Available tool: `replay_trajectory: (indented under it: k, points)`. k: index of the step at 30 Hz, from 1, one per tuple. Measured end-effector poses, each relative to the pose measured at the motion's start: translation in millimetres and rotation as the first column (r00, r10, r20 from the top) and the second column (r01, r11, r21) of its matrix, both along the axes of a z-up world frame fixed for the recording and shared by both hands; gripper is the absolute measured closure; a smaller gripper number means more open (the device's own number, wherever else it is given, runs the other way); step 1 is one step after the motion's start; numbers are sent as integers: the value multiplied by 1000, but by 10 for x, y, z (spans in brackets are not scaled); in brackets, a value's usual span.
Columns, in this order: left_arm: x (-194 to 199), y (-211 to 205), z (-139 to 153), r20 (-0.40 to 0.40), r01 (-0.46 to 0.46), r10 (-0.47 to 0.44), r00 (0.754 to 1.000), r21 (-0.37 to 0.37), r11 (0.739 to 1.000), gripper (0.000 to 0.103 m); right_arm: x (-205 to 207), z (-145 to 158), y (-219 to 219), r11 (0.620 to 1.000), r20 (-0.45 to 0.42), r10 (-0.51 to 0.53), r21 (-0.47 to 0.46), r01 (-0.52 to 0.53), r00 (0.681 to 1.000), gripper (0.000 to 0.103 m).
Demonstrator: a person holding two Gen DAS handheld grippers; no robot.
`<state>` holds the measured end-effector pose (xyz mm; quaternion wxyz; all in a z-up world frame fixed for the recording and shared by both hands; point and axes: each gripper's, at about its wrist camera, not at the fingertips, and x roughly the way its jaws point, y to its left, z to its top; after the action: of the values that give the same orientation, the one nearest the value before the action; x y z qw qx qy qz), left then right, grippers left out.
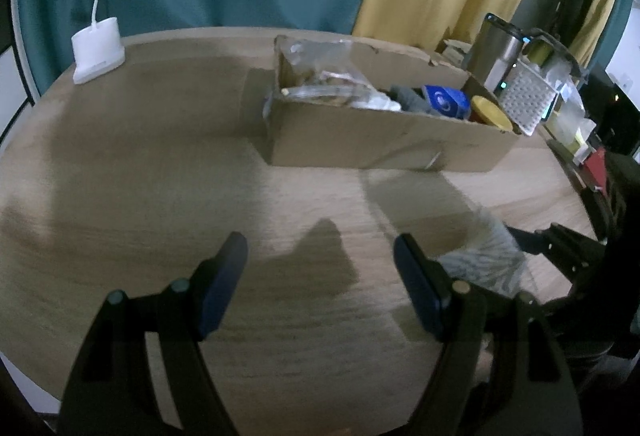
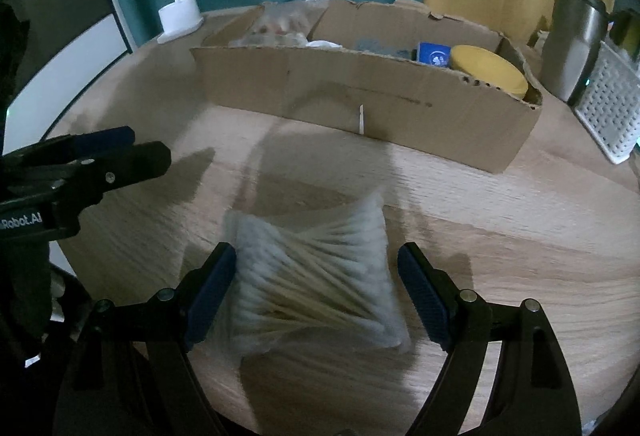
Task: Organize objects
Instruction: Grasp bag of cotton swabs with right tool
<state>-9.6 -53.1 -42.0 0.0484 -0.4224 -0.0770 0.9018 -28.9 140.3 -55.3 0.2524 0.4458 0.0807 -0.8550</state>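
1. The round wooden table [image 2: 520, 236] takes up most of both views, light oak-looking top with teal and yellow curtains hanging behind it.
2. The cardboard box [image 2: 360, 107] sits toward the back of the table, long side facing the cameras. It's already pretty full: a crinkly clear plastic bag [image 1: 328, 75] at the left end, something grey in the middle, a blue box [image 2: 434, 53] and a yellow lid [image 2: 490, 73] at the right end.
3. Right of the box there's a steel tumbler [image 2: 572, 47] and a white perforated basket [image 2: 608, 111], both standing just beside it. Other clutter behind them is too blurry to call.
4. The bag of cotton swabs [image 2: 316, 280] lies flat on the table in front of the box, well apart from it. Clear pouch, wooden-stick swabs fanned out inside.
5. The right gripper [image 2: 316, 288] is spread wide with the swab bag sitting between its blue pads; the left pad is right at the bag's edge, the right pad is clear of it. Nothing clamped.
6. The left gripper [image 1: 320, 276] is wide apart too, over bare table with nothing in it, the swab bag just off to its right.
7. A white lamp base [image 1: 98, 47] with a bendy neck stands at the far left edge.
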Motion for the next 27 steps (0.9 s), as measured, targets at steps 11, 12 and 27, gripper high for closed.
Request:
replay_trajectory:
  k: [11,12,27]
  points:
    - [-122,12,21,6,-1,1,1000,-2,1000,26,-50,59,-40,1000,5,28,-9,-28,1000,31]
    - [-132,14,27,6,0,0,1000,-2,1000,26,-59,71,-32,1000,3,28,-11,-27,1000,31]
    - [-234,66,198,-27,15,-15,1000,-7,1000,26,-148,346,107,999,-60,-8,-34,6,998,31]
